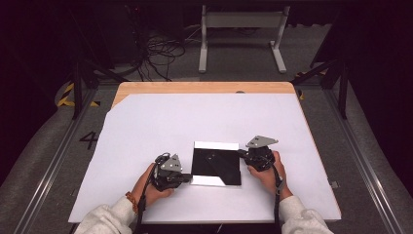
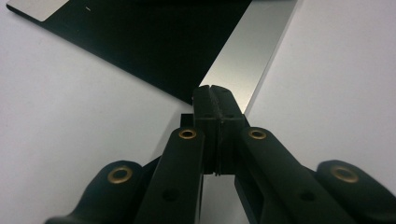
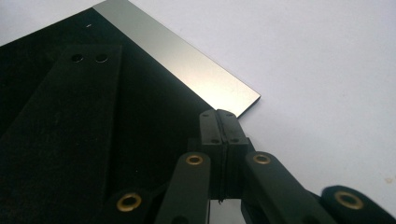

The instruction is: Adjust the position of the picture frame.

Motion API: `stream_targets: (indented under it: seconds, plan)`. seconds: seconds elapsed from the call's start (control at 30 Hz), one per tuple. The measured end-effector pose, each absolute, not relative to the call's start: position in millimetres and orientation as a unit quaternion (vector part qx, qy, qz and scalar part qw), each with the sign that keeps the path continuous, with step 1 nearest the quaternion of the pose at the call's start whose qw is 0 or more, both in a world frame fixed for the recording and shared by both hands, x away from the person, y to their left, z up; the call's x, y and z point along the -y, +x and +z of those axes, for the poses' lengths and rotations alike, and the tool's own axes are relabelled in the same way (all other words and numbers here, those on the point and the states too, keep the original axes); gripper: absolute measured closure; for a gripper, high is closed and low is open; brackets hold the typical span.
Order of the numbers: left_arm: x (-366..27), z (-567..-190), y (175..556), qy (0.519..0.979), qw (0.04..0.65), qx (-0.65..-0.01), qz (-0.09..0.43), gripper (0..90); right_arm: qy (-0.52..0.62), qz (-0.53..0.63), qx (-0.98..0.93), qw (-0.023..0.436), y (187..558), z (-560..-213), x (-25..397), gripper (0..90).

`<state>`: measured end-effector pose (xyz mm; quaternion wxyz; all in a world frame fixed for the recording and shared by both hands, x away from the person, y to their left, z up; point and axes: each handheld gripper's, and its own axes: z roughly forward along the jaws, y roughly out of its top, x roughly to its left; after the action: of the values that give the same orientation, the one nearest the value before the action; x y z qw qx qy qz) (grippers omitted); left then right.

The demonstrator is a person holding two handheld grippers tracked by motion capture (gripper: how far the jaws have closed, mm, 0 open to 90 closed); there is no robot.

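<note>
Black plate [image 1: 215, 164]: lies flat on the white table [image 1: 146, 126], between the two grippers.
Left gripper [image 1: 187, 179]: squeezed tight, empty, tips at the plate's near left corner.
Right gripper [image 1: 241, 154]: squeezed tight, empty, at the plate's right edge.

A square mirror [image 1: 216, 164] is lying flat on the table's near middle — its glossy face is reflecting mostly black, with pale strips showing along its far and near edges.

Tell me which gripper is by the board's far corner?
The right gripper, by the black board's far right corner; the left gripper is by its near corner.
</note>
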<state>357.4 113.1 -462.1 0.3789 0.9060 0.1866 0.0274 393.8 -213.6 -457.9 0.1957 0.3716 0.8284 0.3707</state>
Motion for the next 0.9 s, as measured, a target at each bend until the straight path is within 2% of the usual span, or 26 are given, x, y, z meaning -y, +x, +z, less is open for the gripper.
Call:
stream_targets:
  seconds: [0.47,0.9]
  plan:
    - [-115,-465,359,0.902,0.39,-0.186,0.011,89.8,0.375,0.366,-0.829,0.193,393,-458,214,90.0]
    - [-114,-464,357,0.903,0.389,-0.184,0.025,87.3,0.358,0.365,-0.839,0.188,381,-458,215,90.0]
